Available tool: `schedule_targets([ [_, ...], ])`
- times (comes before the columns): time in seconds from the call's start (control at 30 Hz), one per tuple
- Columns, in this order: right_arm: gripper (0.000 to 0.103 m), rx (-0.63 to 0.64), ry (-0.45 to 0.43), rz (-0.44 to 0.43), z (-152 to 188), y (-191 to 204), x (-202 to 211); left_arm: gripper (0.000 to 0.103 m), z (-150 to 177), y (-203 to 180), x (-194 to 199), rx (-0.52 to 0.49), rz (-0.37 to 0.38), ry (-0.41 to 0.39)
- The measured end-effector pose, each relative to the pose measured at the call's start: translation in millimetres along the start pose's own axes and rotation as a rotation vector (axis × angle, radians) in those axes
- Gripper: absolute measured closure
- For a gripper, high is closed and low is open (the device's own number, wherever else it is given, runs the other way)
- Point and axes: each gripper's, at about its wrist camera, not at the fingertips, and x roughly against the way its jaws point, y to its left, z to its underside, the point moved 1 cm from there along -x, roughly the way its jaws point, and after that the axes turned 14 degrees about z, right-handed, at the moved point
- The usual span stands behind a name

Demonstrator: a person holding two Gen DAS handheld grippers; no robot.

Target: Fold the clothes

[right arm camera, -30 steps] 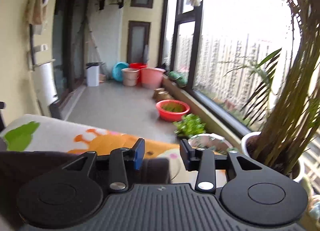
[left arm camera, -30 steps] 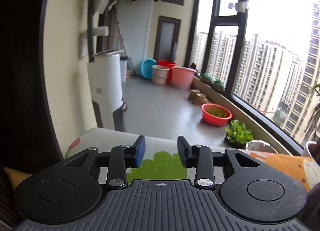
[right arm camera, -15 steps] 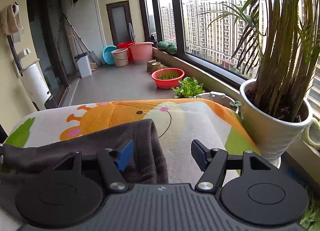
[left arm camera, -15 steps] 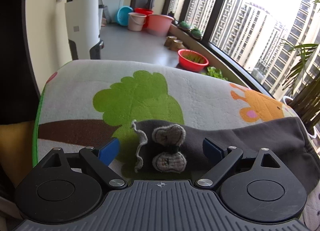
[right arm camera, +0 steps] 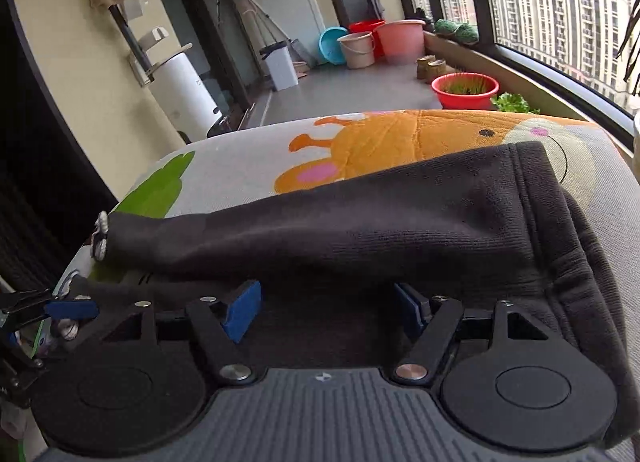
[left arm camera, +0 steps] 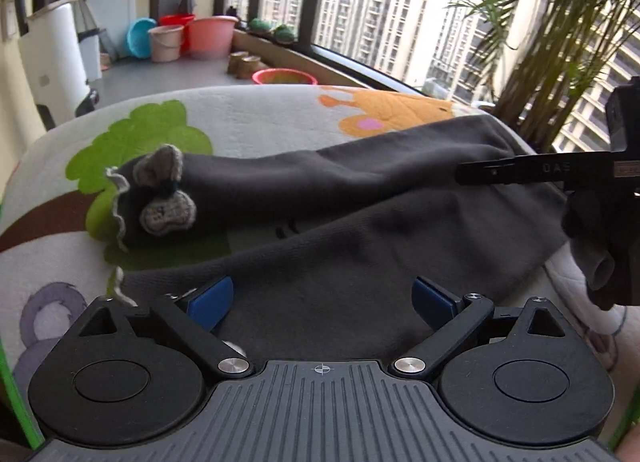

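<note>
Red basin [right arm camera: 465, 89] held green sprouts, dark grey garment [left arm camera: 360, 222] lay on cartoon-print worktop [left arm camera: 248, 118], left tongs [left arm camera: 322, 298] and right tongs [right arm camera: 326, 308] gaped wide over its near edge, gripping nothing.

Home balcony, plastic wash basins [right arm camera: 384, 42], potted palm [left arm camera: 560, 34]; high-rise flats [left arm camera: 372, 2] outside windows
</note>
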Motion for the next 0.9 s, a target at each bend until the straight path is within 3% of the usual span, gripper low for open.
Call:
schedule_targets([
  [0.17, 0.026, -0.07, -0.027, 0.063, -10.9, 0.0, -9.8, 0.004, -24.6, 19.8, -18.1, 0.022, -0.121, -0.044],
  [0.23, 0.026, -0.069, -0.039, 0.077, -8.4, -1.0, -7.1, 0.004, -31.8, 21.1, -16.9, 0.039, -0.119, -0.057],
  [0.43, 0.023, -0.005, -0.072, 0.088, 12.4, -2.0, 11.8, 0.004, -33.0, 29.9, 15.1, 0.095, 0.058, -0.155],
  [0.53, 0.009, 0.031, -0.058, 0.054, 25.5, -2.6, 14.7, 0.004, -24.1, 35.3, 6.1, 0.149, 0.149, -0.121],
  [0.63, 0.005, 0.068, -0.048, 0.052, 32.9, -0.9, 22.4, 0.004, -23.5, 34.4, 0.5, 0.164, 0.13, -0.118],
  [0.73, 0.001, 0.095, -0.043, 0.057, 41.0, 0.4, 30.9, 0.003, -40.5, 40.9, 6.0, 0.195, 0.116, -0.178],
  [0.8, 0.0, 0.112, -0.04, 0.061, 46.4, 1.3, 36.6, 0.003, -56.8, 47.2, -2.6, 0.208, 0.08, -0.156],
  [0.87, 0.0, 0.106, -0.041, 0.055, 47.6, -1.2, 40.6, 0.003, -69.8, 53.0, -18.2, 0.175, 0.01, -0.112],
  [0.9, 0.0, 0.098, -0.043, 0.051, 45.8, -1.6, 40.5, 0.003, -74.7, 55.9, -23.2, 0.149, -0.069, -0.11],
])
